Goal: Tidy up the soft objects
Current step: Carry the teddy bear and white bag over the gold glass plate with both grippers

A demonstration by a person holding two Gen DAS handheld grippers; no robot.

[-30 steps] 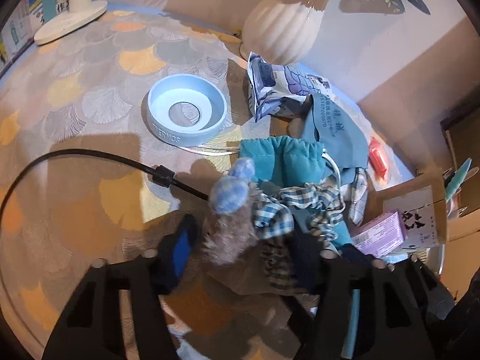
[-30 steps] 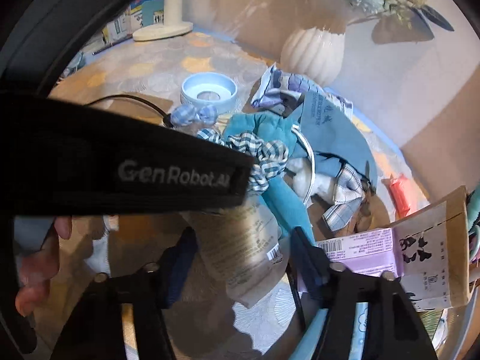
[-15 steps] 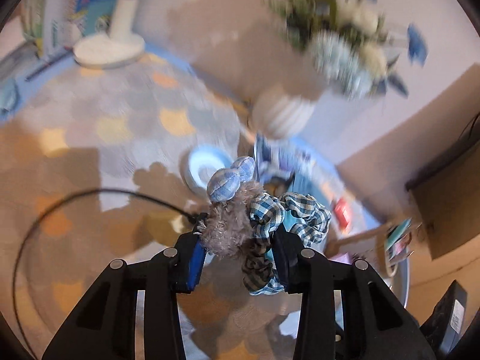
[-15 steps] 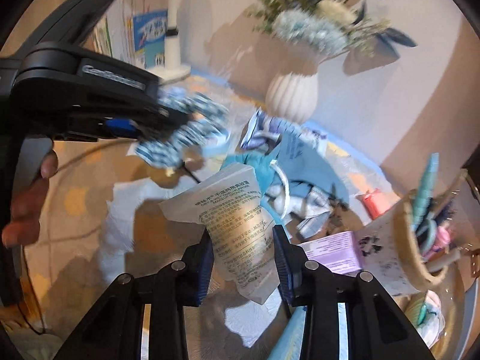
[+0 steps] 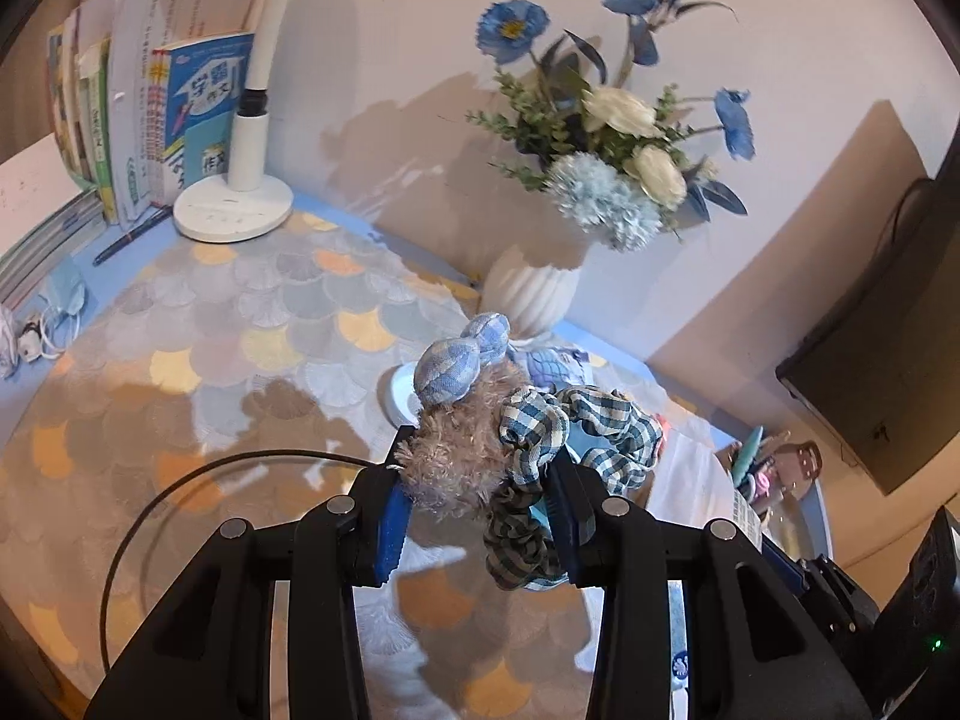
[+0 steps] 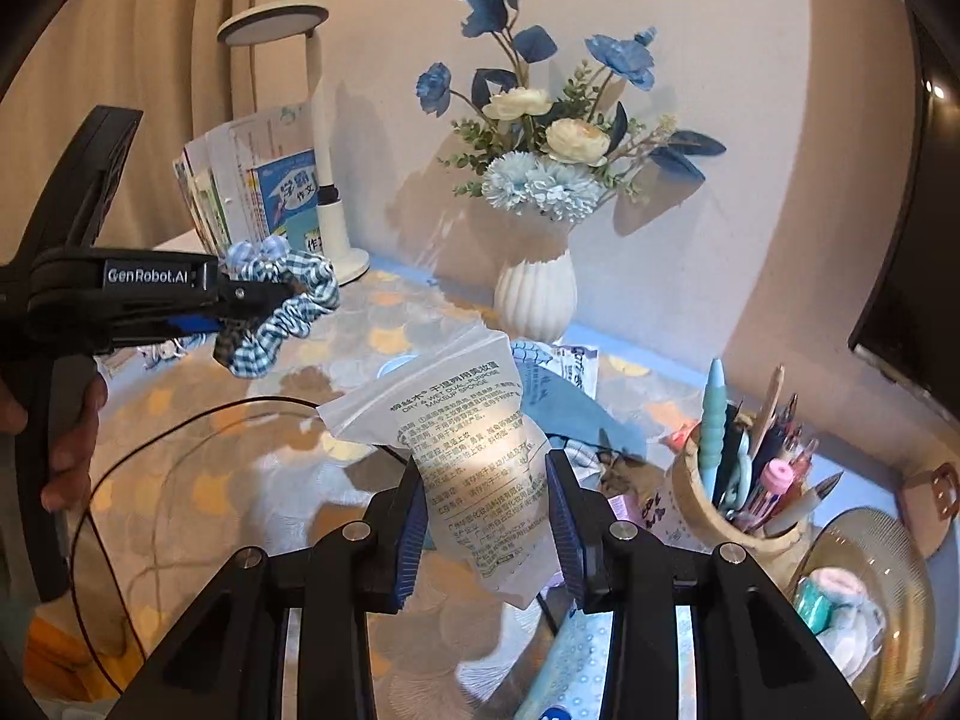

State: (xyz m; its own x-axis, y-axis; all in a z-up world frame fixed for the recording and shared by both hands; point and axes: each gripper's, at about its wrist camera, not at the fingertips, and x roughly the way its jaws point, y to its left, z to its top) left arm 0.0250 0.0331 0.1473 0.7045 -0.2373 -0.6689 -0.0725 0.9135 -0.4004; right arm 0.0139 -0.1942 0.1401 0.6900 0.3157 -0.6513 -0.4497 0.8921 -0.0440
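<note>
My left gripper (image 5: 477,516) is shut on a bundle of soft hair ties: a fuzzy beige one with blue checked ears (image 5: 456,450) and a blue plaid scrunchie (image 5: 576,438), held high above the table. The same bundle (image 6: 282,306) shows in the right wrist view, at the left gripper's tips. My right gripper (image 6: 486,516) is shut on a clear plastic makeup-sponge bag (image 6: 480,450), also lifted. A pile of blue cloths and pouches (image 6: 564,402) lies on the table behind it.
A white vase of blue and white flowers (image 5: 531,294) stands at the back. A white lamp base (image 5: 231,213) and books (image 5: 150,120) are back left. A pen cup (image 6: 738,504) and a glass bowl (image 6: 864,600) are at right. A black cable (image 5: 180,480) loops on the tablecloth.
Both grippers have risen well above the table, carrying the hair ties and the bag. The left jaws closed tighter on the bundle, and the views tilted up toward the wall.
</note>
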